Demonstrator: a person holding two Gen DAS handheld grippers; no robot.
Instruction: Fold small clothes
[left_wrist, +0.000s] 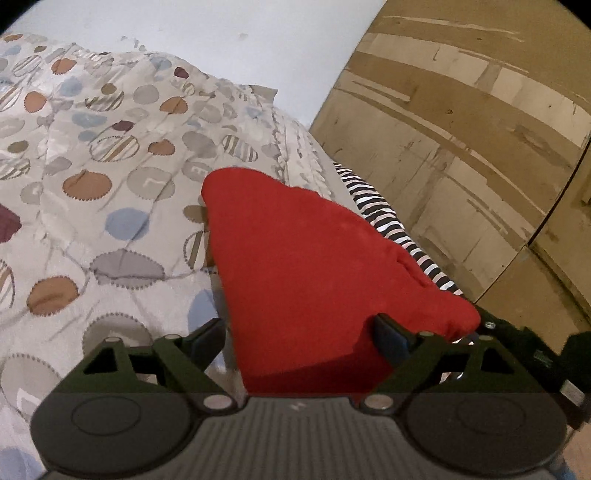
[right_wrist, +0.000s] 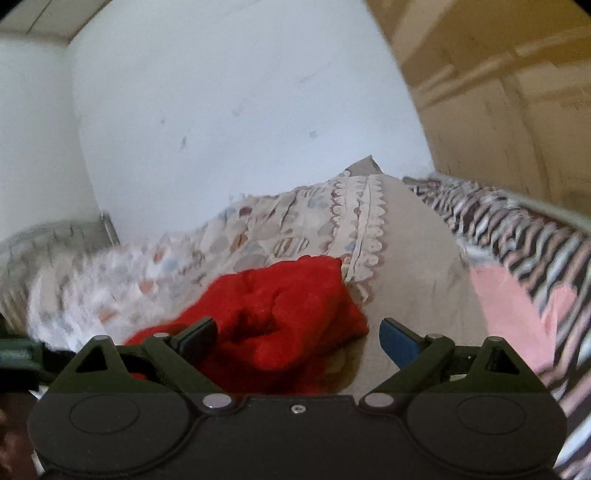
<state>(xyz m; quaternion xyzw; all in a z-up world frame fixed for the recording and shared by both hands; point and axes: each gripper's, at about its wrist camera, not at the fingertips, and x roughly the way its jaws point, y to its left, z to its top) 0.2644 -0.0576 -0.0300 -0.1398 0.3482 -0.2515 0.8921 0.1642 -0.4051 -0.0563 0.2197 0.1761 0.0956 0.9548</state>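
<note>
A red garment (left_wrist: 314, 266) lies bunched on the patterned bedspread (left_wrist: 92, 166). In the left wrist view it fills the space between my left gripper's (left_wrist: 299, 334) wide-open fingers, and its near edge reaches down to the gripper body. In the right wrist view the red garment (right_wrist: 273, 317) lies crumpled just ahead of my right gripper (right_wrist: 297, 338), which is open, with the cloth by the left finger (right_wrist: 195, 338) and bare bedding by the right finger (right_wrist: 400, 341). Neither gripper pinches the cloth.
A black-and-white striped cloth (left_wrist: 388, 218) lies along the bed's right edge, with a pink piece (right_wrist: 513, 310) on it. A wooden wardrobe (left_wrist: 461, 147) stands right of the bed. A white wall (right_wrist: 221, 110) is behind.
</note>
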